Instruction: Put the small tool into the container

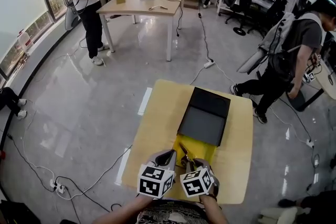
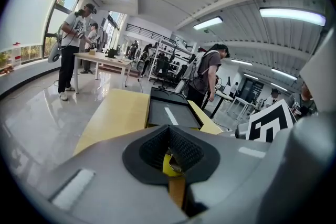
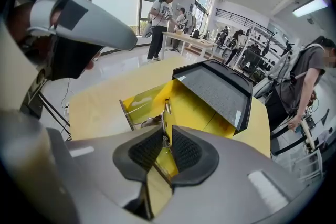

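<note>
Yellow container [image 1: 203, 148] sat open on a light wooden table [image 1: 155, 123], with its black lid [image 1: 206, 114] tipped back on the container's far side. Both grippers were crowded at the container's near edge. The right gripper [image 3: 166, 140] was clenched on the small tool [image 3: 166, 108], a slim metal piece held upright between the ribbed pads [image 3: 185, 150]. The tool's upper end stuck out past the jaw tips, above the container's yellow interior [image 3: 195, 108], and it had not been let go. In the head view the same tool [image 1: 185, 151] showed just over the container's near-left corner, with the right gripper [image 1: 195, 162] immediately nearer than it. The left gripper [image 1: 169, 155] hung just left of the tool at the container's near-left side, close beside the right one. In its own view the left gripper [image 2: 169, 140] had its jaws drawn together at the tips. A scrap of yellow and a metal glint showed in the slot below, and I could not tell whether it pinched anything. Beyond the container, off its far right side, a person [image 1: 287, 55] with a backpack was bent forward on the grey floor.
</note>
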Demonstrator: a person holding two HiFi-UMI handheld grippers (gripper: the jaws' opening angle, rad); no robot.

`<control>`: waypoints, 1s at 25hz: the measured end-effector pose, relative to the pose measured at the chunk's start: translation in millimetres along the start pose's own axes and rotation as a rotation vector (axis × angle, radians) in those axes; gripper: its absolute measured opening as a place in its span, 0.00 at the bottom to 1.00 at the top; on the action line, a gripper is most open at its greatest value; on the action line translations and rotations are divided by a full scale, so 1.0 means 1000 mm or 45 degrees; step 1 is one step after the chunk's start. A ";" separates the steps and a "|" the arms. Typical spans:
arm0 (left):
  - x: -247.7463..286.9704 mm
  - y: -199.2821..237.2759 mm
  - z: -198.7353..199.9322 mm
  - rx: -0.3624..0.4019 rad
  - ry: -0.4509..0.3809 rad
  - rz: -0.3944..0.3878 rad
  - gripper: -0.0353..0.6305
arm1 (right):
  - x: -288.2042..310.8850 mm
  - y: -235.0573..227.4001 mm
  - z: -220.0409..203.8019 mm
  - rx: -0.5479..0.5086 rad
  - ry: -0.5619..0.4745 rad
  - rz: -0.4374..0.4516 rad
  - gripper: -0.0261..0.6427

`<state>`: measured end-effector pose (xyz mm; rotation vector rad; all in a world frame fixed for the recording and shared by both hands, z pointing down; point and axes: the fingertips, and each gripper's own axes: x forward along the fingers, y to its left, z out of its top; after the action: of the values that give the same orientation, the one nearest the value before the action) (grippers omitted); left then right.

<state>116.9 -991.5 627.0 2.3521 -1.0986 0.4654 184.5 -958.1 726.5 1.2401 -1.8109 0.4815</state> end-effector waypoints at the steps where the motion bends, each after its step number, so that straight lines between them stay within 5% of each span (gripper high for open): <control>1: -0.013 0.000 -0.007 0.003 -0.002 -0.005 0.06 | -0.006 0.013 -0.004 0.006 -0.006 -0.007 0.12; 13: -0.160 -0.046 -0.063 0.055 -0.010 -0.077 0.06 | -0.132 0.119 -0.033 0.202 -0.191 -0.061 0.05; 25: -0.298 -0.118 -0.106 0.122 -0.028 -0.126 0.06 | -0.288 0.208 -0.056 0.405 -0.469 0.019 0.05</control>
<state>15.3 -684.0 530.6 2.4876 -0.9840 0.4671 61.7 -668.5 552.3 1.6176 -2.1084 0.5971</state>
